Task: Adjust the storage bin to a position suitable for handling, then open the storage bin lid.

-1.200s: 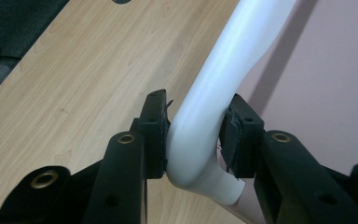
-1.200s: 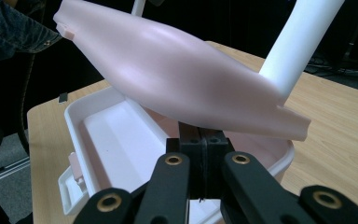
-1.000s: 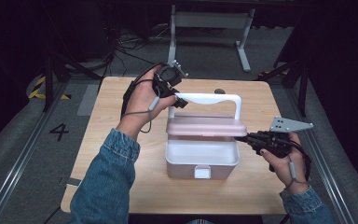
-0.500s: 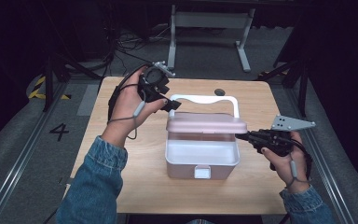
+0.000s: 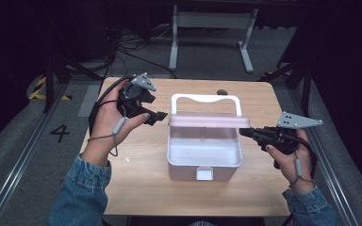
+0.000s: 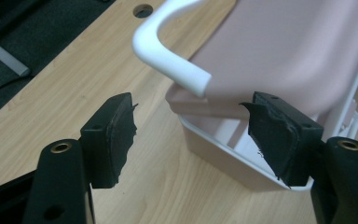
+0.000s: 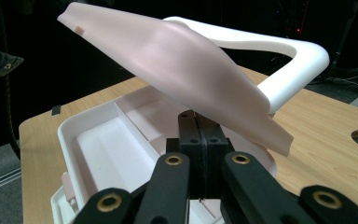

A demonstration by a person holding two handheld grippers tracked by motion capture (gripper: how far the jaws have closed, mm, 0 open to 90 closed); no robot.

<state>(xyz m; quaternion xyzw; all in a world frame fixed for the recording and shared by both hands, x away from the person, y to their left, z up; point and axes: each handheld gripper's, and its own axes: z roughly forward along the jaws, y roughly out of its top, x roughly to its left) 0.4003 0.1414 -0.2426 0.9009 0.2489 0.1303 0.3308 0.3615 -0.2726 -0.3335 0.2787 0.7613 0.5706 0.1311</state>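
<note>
- The pink storage box (image 5: 204, 160) sits mid-worktop between both tongs, its lid (image 5: 209, 121) half raised and its white handle (image 5: 205, 100) folded back.
- It looks like light, stiff, smooth plastic; the thin lid edge or the handle seems the best hold.
- The right tongs (image 5: 246, 133) are clenched at the lid's right end; whether they pinch it, I cannot tell.
- The left tongs (image 6: 193, 135) have just been opening, stand released with nothing between them, just beside the box's corner.
- The wooden worktop (image 5: 136, 188) is flat; dark floor and a stand (image 5: 212, 28) lie beyond.

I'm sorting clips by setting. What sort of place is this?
Probably a lab or recording workspace, not a home: a bare wooden table on grey carpet, floor rails with a painted 4, cables and a metal stand behind.
</note>
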